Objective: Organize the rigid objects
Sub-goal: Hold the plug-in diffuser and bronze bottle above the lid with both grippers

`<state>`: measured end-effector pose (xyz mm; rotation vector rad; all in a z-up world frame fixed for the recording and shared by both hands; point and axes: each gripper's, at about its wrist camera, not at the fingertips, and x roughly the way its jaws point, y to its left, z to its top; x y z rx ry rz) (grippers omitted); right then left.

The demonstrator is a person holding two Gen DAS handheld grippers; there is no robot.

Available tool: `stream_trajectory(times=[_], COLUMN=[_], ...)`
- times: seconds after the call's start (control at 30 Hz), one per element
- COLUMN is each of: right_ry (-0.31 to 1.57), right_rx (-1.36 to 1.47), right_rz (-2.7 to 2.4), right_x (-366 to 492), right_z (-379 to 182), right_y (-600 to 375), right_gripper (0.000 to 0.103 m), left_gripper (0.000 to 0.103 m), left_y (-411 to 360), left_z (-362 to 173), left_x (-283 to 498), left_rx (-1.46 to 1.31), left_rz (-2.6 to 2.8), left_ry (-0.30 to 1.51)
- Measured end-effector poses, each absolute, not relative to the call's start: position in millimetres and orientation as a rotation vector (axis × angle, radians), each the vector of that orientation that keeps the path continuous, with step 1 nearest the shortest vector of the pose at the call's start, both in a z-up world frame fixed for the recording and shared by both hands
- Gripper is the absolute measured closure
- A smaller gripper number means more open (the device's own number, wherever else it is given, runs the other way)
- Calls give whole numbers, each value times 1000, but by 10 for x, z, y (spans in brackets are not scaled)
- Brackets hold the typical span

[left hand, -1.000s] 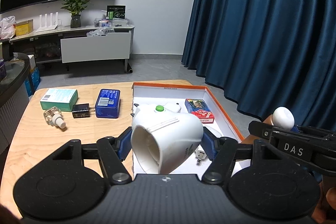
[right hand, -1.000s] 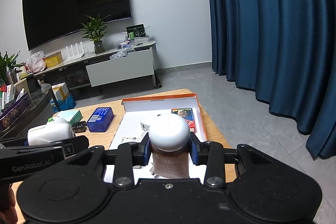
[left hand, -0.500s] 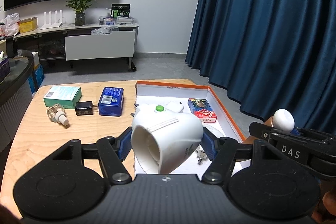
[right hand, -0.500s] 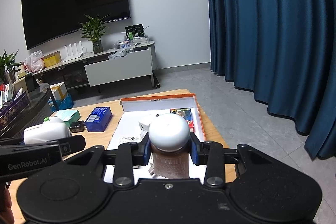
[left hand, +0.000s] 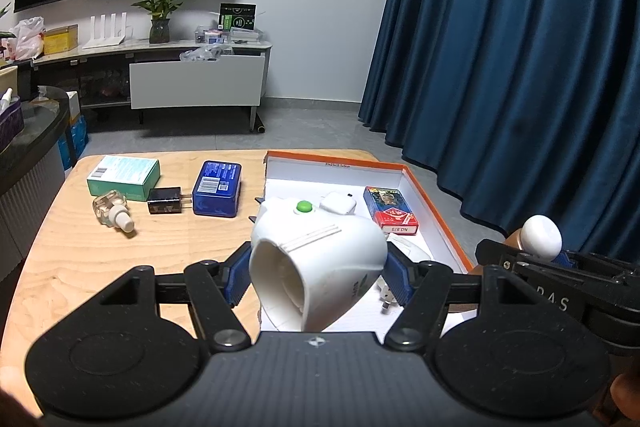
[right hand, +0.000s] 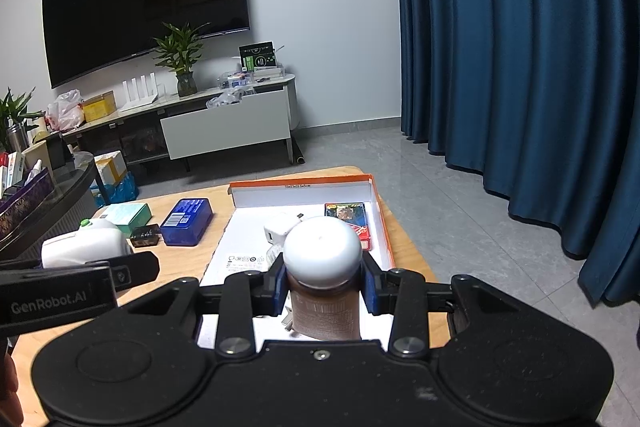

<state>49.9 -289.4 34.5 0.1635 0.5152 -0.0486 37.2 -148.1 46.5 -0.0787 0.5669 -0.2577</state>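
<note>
My left gripper (left hand: 318,277) is shut on a white plastic device with a green button (left hand: 320,251), held above the near left corner of the orange-rimmed white box (left hand: 432,199). My right gripper (right hand: 324,285) is shut on a brown bottle with a round white cap (right hand: 324,303), held over the box's near end (right hand: 378,211). In the left wrist view that bottle (left hand: 540,237) shows at the right. Inside the box lie a red card pack (left hand: 390,213), a white charger (left hand: 338,203) and a white plug. The right wrist view shows the white device (right hand: 86,247) at the left.
On the wooden table (left hand: 120,259) left of the box lie a teal carton (left hand: 124,175), a small glass bottle (left hand: 112,213), a black charger (left hand: 166,201) and a blue tin (left hand: 218,189). A dark glass-topped table stands at the left, a blue curtain at the right.
</note>
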Motion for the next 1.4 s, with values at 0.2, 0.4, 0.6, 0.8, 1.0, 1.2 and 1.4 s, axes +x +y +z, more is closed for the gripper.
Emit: stream_trajectory(times=[0.2, 0.4, 0.6, 0.8, 1.0, 1.2, 1.4], right_ry=[524, 529, 532, 540, 545, 543, 545], right_rx=[156, 152, 146, 137, 131, 130, 129], right_rz=[-44, -44, -40, -35, -35, -35, -34], right_x=[528, 543, 549, 556, 555, 560, 559], right_z=[345, 342, 339, 338, 338, 339, 340], right_y=[-2892, -2905, -2896, -2877, -2866, -2859, -2855], right_gripper=[59, 59, 59, 59, 59, 59, 59], left_gripper=[35, 35, 35, 35, 35, 35, 35], left_y=[-1476, -1457, -1447, -1442, -1435, -1443, -1451], left_z=[454, 436, 432, 418, 410, 418, 423], left_x=[384, 394, 417, 423, 426, 427, 423], left_rx=[-82, -86, -90, -92, -92, -89, -90], left_rz=[-258, -256, -258, -255, -254, -252, -255], left_ry=[572, 580, 584, 587, 588, 586, 584])
